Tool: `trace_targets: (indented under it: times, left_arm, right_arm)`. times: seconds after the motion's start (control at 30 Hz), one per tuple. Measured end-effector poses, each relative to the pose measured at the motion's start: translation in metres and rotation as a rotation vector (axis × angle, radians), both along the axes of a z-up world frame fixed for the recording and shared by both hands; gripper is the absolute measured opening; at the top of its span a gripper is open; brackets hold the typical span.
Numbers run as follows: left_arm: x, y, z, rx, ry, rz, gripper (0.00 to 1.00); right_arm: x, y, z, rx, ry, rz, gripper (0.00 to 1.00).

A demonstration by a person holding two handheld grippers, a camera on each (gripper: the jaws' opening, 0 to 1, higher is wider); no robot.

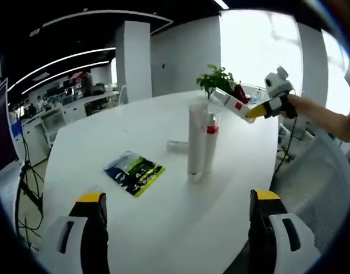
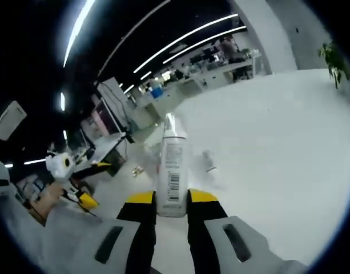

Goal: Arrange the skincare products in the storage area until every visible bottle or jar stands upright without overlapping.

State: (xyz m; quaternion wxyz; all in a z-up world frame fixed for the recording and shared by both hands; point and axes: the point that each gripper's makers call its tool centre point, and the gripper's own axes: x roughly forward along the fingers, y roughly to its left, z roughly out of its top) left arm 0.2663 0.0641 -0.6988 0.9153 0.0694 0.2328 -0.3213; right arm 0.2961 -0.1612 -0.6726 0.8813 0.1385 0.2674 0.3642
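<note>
Now the right tongs [image 2: 172, 208] carry a clamped white bottle [image 2: 172, 171]; left tongs [image 1: 177, 228] gape, idle. Next, stand it upright at three o'clock of the tall tubes [image 1: 200, 142] on the tabletop [image 1: 106, 142].

Open-plan office. Large white oval meeting table [image 1: 163, 171] in front; rows of desks with monitors [image 2: 220, 63] behind, under long linear ceiling lights [image 2: 197, 35]. White structural column [image 1: 133, 60], mesh office chair [image 1: 323, 188], potted plant [image 1: 216, 80] at the table's far edge, bright window wall [image 1: 260, 45].
</note>
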Motion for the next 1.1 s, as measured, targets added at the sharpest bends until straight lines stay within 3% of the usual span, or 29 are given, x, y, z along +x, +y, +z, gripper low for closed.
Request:
trace_targets:
  times: [0.17,0.27,0.5,0.87,1.1]
  left_arm:
    - [0.000,-0.001,0.000,-0.021,0.009,-0.007,0.99]
    - [-0.001,-0.004,0.003,-0.066,0.020,-0.014,0.99]
    - [-0.004,-0.011,0.010,-0.129,0.014,-0.034,0.99]
    - [-0.004,-0.017,0.018,-0.158,-0.026,-0.052,0.99]
    - [-0.007,-0.026,0.032,-0.288,-0.012,-0.073,0.99]
  right_arm:
    - [-0.006,0.012,0.013,0.011,-0.038,0.039,0.19]
    - [-0.012,0.023,0.022,0.040,-0.055,0.074,0.19]
    - [-0.026,0.052,0.030,0.067,-0.062,0.166,0.20]
    - [-0.040,0.089,0.017,0.061,-0.033,0.270,0.20]
    - [-0.046,0.103,0.013,0.049,-0.032,0.323,0.20]
